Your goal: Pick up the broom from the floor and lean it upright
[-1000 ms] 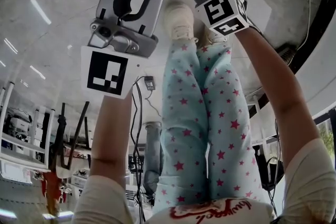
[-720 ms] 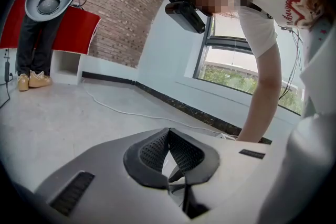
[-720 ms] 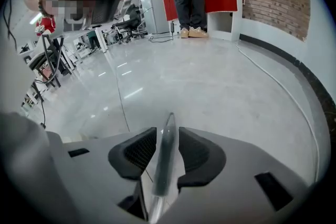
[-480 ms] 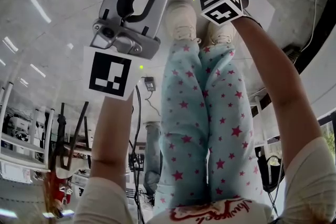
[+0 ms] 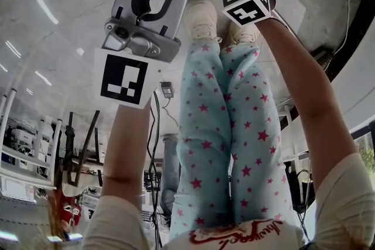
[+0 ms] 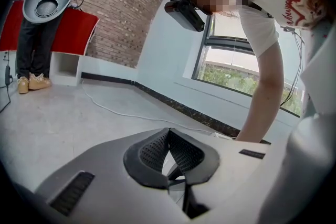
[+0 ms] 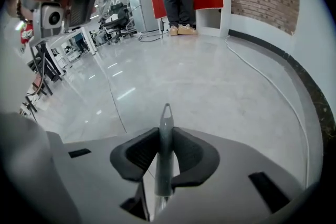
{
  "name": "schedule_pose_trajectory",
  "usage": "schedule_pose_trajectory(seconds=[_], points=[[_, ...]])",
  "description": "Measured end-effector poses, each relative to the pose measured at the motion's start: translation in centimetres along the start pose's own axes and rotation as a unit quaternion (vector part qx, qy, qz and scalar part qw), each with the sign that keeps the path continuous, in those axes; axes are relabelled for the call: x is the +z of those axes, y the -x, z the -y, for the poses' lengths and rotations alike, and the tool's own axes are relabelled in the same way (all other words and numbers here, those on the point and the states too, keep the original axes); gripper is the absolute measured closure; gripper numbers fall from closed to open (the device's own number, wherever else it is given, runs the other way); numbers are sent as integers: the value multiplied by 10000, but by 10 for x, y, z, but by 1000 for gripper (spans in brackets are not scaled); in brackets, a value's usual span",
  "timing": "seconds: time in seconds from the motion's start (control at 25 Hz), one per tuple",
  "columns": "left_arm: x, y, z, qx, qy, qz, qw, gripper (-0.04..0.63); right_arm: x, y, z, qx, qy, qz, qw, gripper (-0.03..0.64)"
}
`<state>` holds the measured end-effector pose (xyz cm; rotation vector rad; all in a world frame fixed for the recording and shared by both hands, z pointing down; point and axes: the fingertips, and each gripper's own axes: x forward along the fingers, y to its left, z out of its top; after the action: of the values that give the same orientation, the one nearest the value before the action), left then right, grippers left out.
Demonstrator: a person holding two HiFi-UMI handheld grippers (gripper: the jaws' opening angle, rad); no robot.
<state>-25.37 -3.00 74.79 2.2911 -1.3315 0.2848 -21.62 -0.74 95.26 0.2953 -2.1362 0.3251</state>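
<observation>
Slim grey broom handle (image 7: 166, 147), tapered holed tip pointing away

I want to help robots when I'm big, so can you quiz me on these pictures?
1. True or false: the left gripper holds the broom handle.
2. Pick one. The floor is: A carpet, B shiny grey, C grass.
3. What shapes dot the trousers?
Key: 1 false. The handle stands in the right gripper, whose fingers are closing on it; the left gripper's fingers are together and empty. 2 B. 3 stars.
</observation>
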Motion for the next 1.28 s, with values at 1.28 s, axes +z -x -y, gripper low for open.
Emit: schedule_pose_trajectory(seconds=[1.28], points=[[304,71,119,-12,-149,411,9990,577,223,398,15,-976,-159,1795,9788,520]])
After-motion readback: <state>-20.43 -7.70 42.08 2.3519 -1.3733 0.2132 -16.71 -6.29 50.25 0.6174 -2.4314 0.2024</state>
